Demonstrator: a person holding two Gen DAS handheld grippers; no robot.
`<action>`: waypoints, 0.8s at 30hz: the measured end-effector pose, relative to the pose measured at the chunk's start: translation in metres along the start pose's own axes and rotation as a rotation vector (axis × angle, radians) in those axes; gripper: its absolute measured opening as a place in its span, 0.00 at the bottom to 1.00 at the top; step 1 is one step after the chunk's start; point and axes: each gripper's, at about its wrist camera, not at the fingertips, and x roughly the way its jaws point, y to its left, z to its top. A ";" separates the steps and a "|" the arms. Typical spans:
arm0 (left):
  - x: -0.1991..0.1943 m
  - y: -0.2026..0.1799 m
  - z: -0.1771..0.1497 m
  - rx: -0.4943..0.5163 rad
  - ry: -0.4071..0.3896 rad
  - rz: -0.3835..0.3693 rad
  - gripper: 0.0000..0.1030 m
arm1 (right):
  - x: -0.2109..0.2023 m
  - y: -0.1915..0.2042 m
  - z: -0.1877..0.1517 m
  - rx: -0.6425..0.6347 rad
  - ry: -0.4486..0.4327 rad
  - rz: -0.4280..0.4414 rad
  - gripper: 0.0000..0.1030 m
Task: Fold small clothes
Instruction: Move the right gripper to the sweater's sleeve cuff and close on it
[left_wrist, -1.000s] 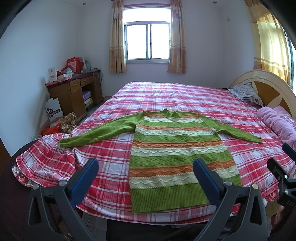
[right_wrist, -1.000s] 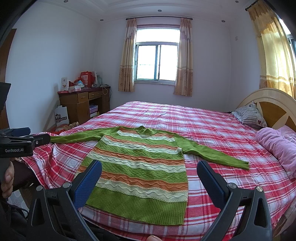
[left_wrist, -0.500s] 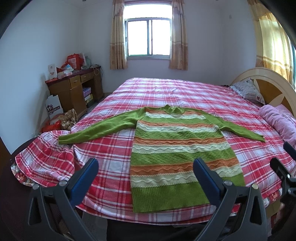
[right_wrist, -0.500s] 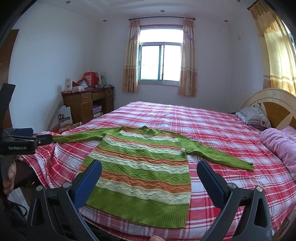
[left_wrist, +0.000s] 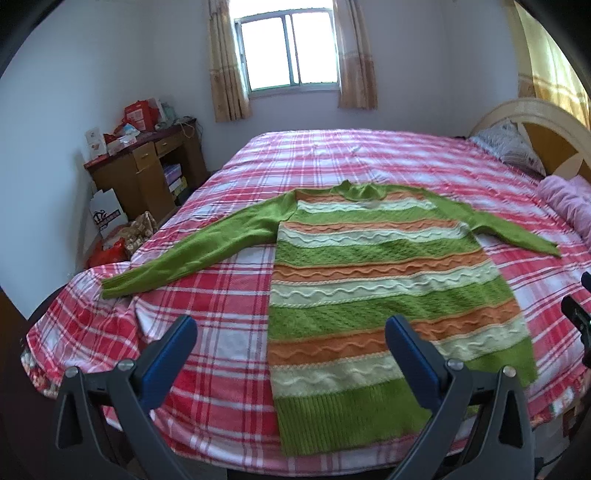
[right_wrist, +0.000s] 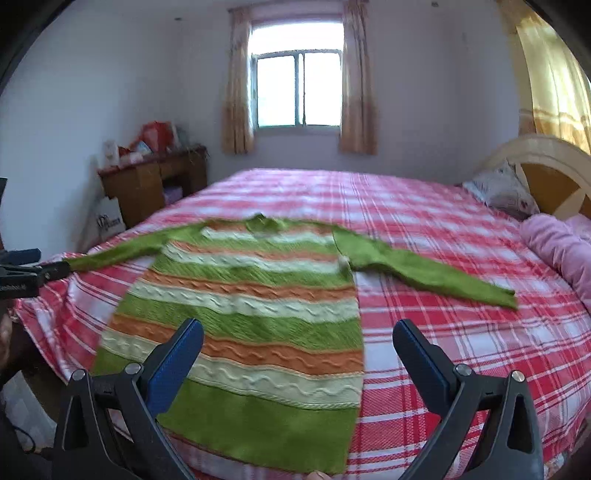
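A green, orange and cream striped sweater (left_wrist: 369, 280) lies flat on the red plaid bed (left_wrist: 229, 317), both sleeves spread out to the sides; it also shows in the right wrist view (right_wrist: 251, 306). My left gripper (left_wrist: 290, 332) is open and empty, hovering above the sweater's lower left edge. My right gripper (right_wrist: 297, 336) is open and empty, above the sweater's lower right part. The right gripper's tip shows at the right edge of the left wrist view (left_wrist: 578, 317), and the left gripper shows at the left edge of the right wrist view (right_wrist: 22, 275).
A wooden desk (left_wrist: 147, 173) with boxes and bags stands left of the bed. A pink blanket (left_wrist: 569, 206) and a pillow (left_wrist: 509, 147) lie by the headboard (left_wrist: 546, 125) on the right. A window (left_wrist: 291, 55) with curtains is behind.
Both grippers have moved forward and tilted down toward the sweater, which now looks larger and nearer. Both stay open. The sweater has not moved.
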 end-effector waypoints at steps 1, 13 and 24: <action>0.007 -0.002 0.002 0.009 0.009 0.009 1.00 | 0.006 -0.005 -0.001 0.006 0.013 -0.005 0.99; 0.082 -0.022 0.028 0.064 0.032 0.040 1.00 | 0.079 -0.085 -0.005 0.133 0.135 -0.082 0.99; 0.147 -0.047 0.054 0.054 0.051 0.068 1.00 | 0.113 -0.192 -0.008 0.323 0.160 -0.223 0.99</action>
